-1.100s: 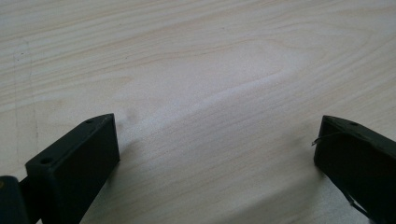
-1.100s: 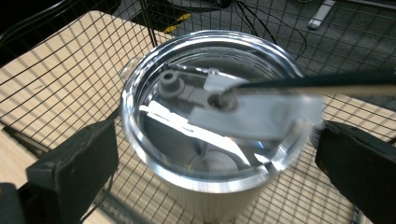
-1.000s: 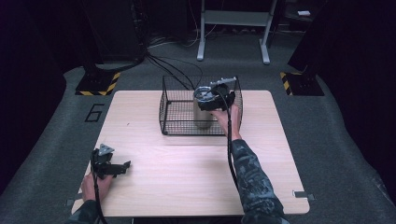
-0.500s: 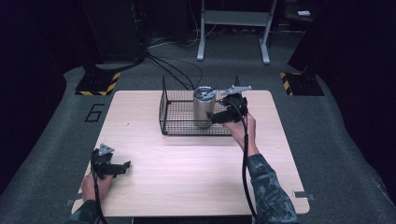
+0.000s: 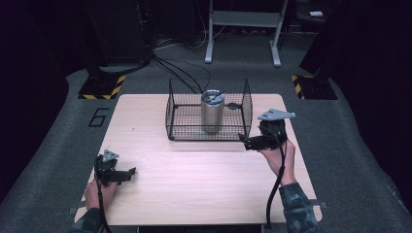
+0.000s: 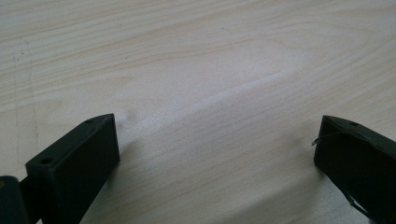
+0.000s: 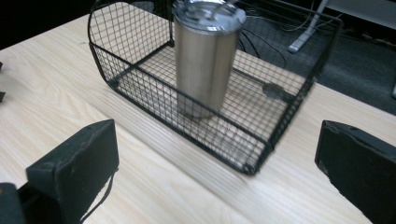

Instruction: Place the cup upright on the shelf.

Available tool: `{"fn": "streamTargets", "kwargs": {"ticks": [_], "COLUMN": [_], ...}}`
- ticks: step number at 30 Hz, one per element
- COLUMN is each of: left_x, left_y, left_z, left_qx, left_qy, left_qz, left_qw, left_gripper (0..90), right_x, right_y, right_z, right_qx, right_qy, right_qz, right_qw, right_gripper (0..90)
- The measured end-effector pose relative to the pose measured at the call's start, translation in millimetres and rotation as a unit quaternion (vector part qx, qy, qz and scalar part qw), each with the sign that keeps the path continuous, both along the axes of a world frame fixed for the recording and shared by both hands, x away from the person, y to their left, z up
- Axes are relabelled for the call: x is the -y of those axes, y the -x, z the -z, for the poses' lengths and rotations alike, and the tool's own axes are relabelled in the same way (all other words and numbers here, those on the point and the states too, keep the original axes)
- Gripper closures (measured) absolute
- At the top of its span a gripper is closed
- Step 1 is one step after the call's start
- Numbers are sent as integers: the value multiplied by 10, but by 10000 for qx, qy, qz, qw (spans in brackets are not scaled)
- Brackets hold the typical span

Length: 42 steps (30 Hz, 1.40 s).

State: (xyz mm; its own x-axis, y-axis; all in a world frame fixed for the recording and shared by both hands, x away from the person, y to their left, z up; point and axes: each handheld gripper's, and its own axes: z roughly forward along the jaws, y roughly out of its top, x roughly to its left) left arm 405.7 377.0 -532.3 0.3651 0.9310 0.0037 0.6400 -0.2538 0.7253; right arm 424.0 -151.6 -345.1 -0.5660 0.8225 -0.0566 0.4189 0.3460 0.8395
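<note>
High view: steel tumbler (image 5: 212, 111) stood upright inside wire basket (image 5: 209, 111), far centre of table (image 5: 194, 170). Right gripper (image 5: 248, 141) sat just right of basket, left gripper (image 5: 127, 174) near-left.

Left gripper view: jaws spread, empty.

Right gripper view: jaws spread, empty. Tumbler probably rigid, slick; grip mid-body.

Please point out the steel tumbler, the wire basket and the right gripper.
steel tumbler (image 5: 212, 116): high view, on its side wall.
wire basket (image 5: 170, 112): high view, on its left wall.
right gripper (image 5: 244, 140): high view, between the jaw tips.
</note>
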Motion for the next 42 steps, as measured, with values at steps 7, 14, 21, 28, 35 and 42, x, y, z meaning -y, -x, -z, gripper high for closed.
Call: {"fn": "streamTargets", "kwargs": {"ticks": [7,14,21,28,35,42], "left_x": [0,0,0,0,0,0], "left_y": [0,0,0,0,0,0], "left_z": [0,0,0,0,0,0], "left_qx": [-1,0,0,2,-1,-1], "left_qy": [-1,-1,-2,0,-2,0], "left_qz": [-1,2,1,-1,2,0], "left_qw": [10000,10000,10000,10000,10000,10000], "left_gripper": [0,0,0,0,0,0], "right_x": [253,573,840,1073,1226,1221], "right_y": [210,436,647,785,813,771], "right_z": [129,453,856,1391,1727,1849], "right_qx": [10,-186,-466,-879,-1108,-1036], "right_qy": [98,104,-1,-200,-195,89], "right_qz": [267,648,1083,1421,1646,1661], "right_qw": [9996,9977,9930,9857,9799,9806], "right_gripper": [0,0,0,0,0,0]}}
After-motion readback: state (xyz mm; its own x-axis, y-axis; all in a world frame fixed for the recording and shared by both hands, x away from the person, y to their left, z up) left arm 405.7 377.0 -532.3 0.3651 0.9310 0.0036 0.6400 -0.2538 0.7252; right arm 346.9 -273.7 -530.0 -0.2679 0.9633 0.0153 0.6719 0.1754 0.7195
